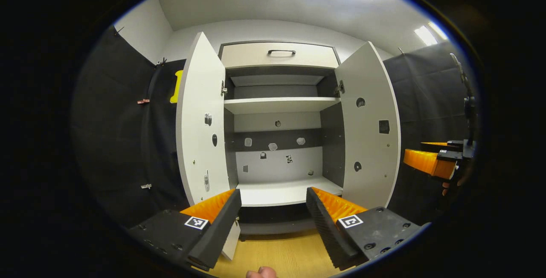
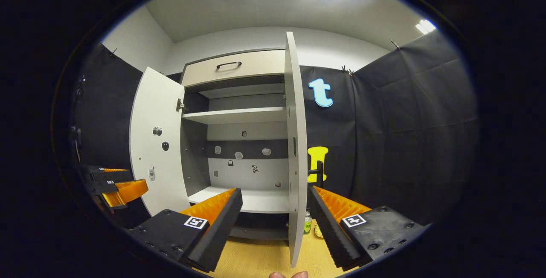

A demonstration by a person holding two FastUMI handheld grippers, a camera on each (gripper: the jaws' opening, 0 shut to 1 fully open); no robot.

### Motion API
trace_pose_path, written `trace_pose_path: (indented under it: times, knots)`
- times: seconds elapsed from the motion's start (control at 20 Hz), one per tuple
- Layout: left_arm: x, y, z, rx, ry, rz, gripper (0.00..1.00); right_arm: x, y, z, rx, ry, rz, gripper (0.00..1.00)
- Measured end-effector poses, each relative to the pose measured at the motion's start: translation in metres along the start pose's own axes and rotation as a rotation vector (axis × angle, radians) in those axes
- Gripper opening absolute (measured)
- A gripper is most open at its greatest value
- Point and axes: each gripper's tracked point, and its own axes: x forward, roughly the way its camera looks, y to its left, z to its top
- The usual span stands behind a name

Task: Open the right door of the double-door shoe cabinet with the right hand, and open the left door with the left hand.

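A: White laminate, both leaves of it. The shoe cabinet [image 1: 277, 133] stands against the booth wall with its left door [image 1: 200, 116] and right door [image 1: 371, 128] swung wide, so the shelves and the bottom board lie bare to the room.

B: Which way do the doors point?

A: Each is a tall panel, long axis upright, hinged on the outer side of the carcass. In the left gripper view both free edges point out towards the camera, spread like a book. In the right gripper view the right door [image 2: 294, 150] shows nearly edge-on, its free edge aimed straight between the fingers, and the left door [image 2: 155, 141] angles off to the side.

B: And the claws?

A: The left gripper [image 1: 273, 218] has its fingers well apart, with nothing between them, in front of the cabinet's bottom shelf. The right gripper [image 2: 275, 218] is likewise spread; the door's edge passes between its fingers, but neither pad seems to press on it.

B: Why held so?

A: I judge each has let go after its pull, so the task looks done. The drawer [image 1: 279, 55] above is shut, and a small bottle [image 2: 307, 222] sits on the wooden floor [image 1: 281, 256] beside the right door
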Motion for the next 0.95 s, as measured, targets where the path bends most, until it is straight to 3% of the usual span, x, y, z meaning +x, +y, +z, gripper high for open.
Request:
trace_pose_path:
  times: [0.95]
  knots:
    - [0.0051, 0.0030, -0.0009, 0.001, 0.003, 0.011, 0.95, 0.0041, 0.0017, -0.0014, -0.005, 0.004, 0.002, 0.98]
